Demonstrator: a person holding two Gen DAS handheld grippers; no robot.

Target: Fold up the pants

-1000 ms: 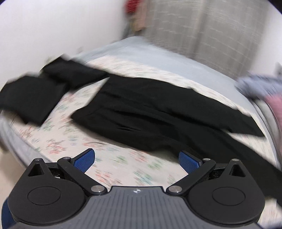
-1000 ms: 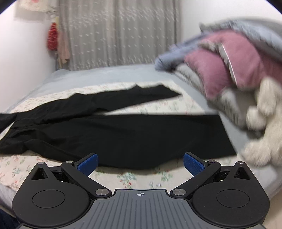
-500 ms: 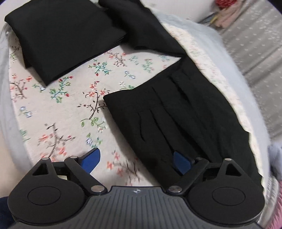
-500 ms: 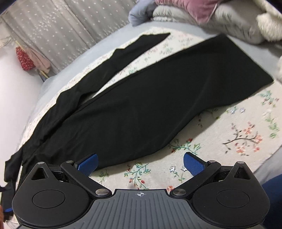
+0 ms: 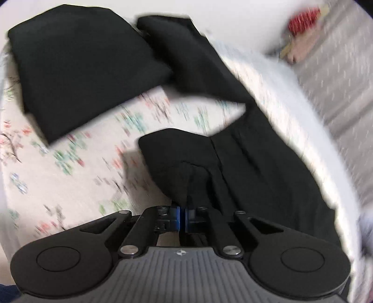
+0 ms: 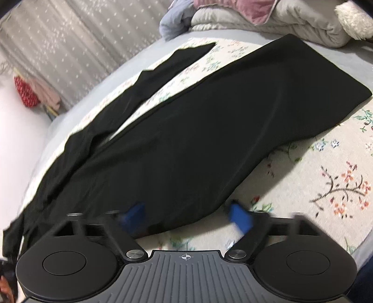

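Observation:
Black pants (image 5: 251, 167) lie spread on a floral sheet (image 5: 70, 177). In the left wrist view their waist end bunches up in front of my left gripper (image 5: 182, 216), whose blue pads are shut on a fold of that fabric. The right wrist view shows both legs running away, the wide near leg (image 6: 209, 128) and the thinner far leg (image 6: 130, 98). My right gripper (image 6: 186, 215) sits at the near leg's lower edge. Its jaws are closing with that edge between them, and a gap still shows at each blue pad.
Two folded black garments (image 5: 81, 70) (image 5: 193, 58) lie at the far left of the bed. Piled bedding (image 6: 268, 21) and a white plush toy (image 6: 352, 21) sit at the far right. A curtain (image 6: 58, 46) and a red hanging item (image 6: 24, 92) are behind.
My left gripper went from open to shut on the pants' waist edge, lifting a fold. My right gripper's jaws narrowed and moved closer to the near leg's edge.

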